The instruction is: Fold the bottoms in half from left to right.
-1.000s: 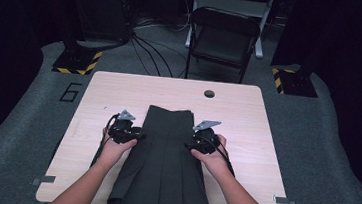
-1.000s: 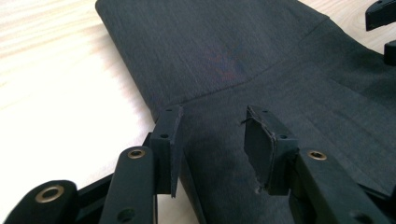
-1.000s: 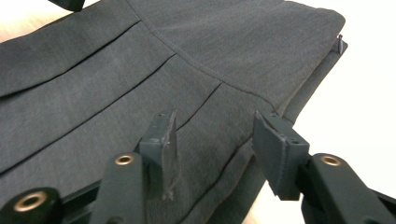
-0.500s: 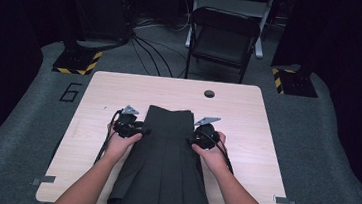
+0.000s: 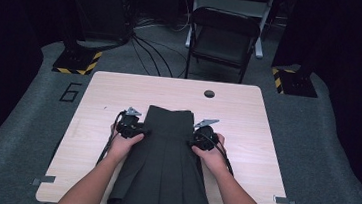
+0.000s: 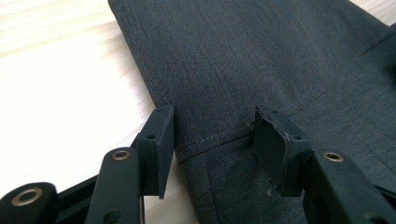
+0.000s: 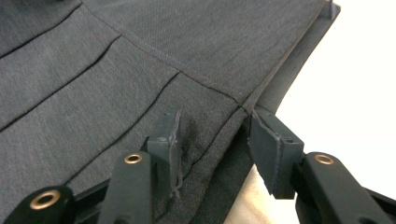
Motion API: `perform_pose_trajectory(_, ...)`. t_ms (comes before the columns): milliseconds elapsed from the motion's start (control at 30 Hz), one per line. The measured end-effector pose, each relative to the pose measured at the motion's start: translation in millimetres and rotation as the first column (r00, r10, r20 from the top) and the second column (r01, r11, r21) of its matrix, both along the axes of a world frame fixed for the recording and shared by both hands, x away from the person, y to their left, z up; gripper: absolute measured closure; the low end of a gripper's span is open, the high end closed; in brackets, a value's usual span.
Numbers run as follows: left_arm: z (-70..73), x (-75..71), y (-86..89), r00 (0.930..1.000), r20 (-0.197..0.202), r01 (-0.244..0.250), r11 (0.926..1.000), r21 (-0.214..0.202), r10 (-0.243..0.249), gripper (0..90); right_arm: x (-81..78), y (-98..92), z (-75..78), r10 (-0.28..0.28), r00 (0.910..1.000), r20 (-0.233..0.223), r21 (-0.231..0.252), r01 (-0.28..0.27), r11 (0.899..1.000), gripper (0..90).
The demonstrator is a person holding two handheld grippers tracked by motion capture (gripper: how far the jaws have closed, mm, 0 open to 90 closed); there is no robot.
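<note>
Left gripper (image 5: 142, 131): at the skirt's left edge near the waistband seam; its jaws stand apart over the cloth, one at the edge, and have just been closing a little.
Skirt (image 5: 163, 165): dark grey, pleated, flat on the table (image 5: 104, 94), hem toward the person.
Right gripper (image 5: 189, 142): at the right edge; jaws apart, astride the side fold, not clamped.
</note>
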State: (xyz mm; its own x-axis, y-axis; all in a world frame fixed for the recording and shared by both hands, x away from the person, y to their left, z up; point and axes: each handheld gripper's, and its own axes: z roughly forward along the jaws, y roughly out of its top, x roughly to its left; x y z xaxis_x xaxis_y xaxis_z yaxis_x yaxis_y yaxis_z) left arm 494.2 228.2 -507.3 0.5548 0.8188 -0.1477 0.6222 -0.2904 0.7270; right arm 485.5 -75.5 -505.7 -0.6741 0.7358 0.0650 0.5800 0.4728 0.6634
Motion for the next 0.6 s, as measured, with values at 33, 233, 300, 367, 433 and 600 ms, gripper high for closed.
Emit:
perform_pose_trajectory(33,0.0,0.0,0.0,1.0,0.0,0.0,1.0,0.0,0.0,48.9,0.6,0.0,-1.6,0.003,1.0,0.003,0.009,-0.003,1.0,55.4)
perform_pose_trajectory(233,-3.2,-2.2,0.1,0.9999,0.007,0.013,0.9998,0.013,-0.014,49.5,0.1,-0.1,-3.6,0.015,0.9999,-0.007,0.023,-0.015,1.0,58.5)
perform_pose_trajectory(300,-4.8,-3.0,2.1,0.9999,0.004,0.017,0.9998,0.01,-0.017,50.2,1.1,1.1,-4.1,0.035,0.9994,-0.004,0.019,-0.035,0.999,59.7)
perform_pose_trajectory(367,-6.1,-6.2,3.9,1.0,-0.006,0.008,0.9999,-0.007,-0.008,50.6,0.9,2.2,-3.8,0.032,0.9994,-0.015,0.022,-0.032,0.999,59.8)
perform_pose_trajectory(433,-6.7,-9.9,6.9,1.0,-0.007,0.006,0.9999,-0.01,-0.006,50.9,1.1,3.8,-4.2,0.044,0.999,-0.006,0.017,-0.044,0.999,59.9)
perform_pose_trajectory(600,-4.1,-10.8,14.2,0.9997,-0.023,0.004,0.9994,-0.034,-0.004,51.5,-0.9,12.0,-1.6,0.062,0.9981,0.005,-0.021,-0.062,0.998,59.7)
